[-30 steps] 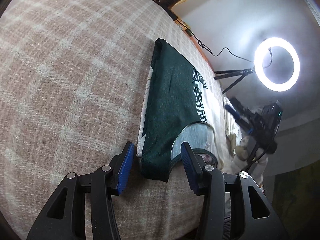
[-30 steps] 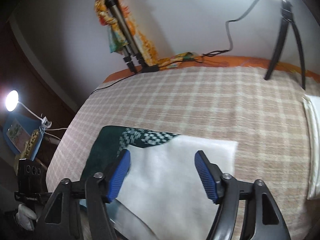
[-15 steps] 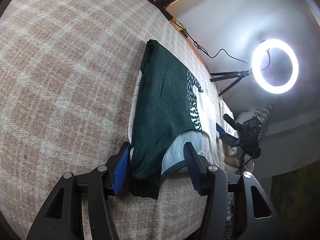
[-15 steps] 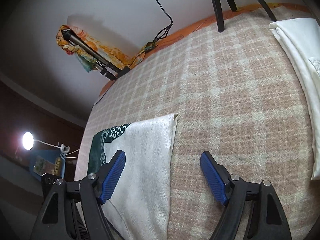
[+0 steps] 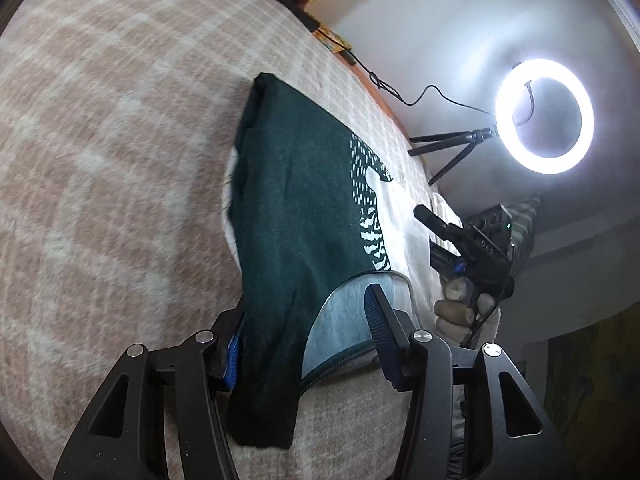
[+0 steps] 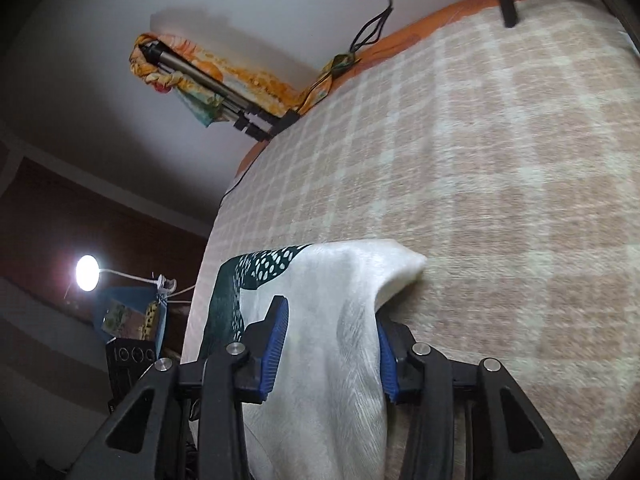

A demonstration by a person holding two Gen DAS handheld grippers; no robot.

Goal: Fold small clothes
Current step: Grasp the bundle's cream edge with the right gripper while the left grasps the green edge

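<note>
A small shirt [image 5: 304, 208], dark green on one side and white on the other with a speckled green-and-white print, lies on a checked blanket. Its grey-lined neckline faces the viewer, and the white edge is bunched upward.

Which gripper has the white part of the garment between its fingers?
The right gripper: white cloth bunches between its pads. The left gripper straddles the dark green shoulder at the neckline instead.

Right gripper [image 6: 328, 344] now lower and rolled, jaws just closing in from wide, white cloth edge [image 6: 340, 320] bunched up between the pads instead of lying flat, its corner lifted toward 1 o'clock. Left gripper [image 5: 304, 340] slid forward over the dark green garment [image 5: 296, 216], hem now past the pads toward 6 o'clock, jaws narrowing slightly around the fabric.
</note>
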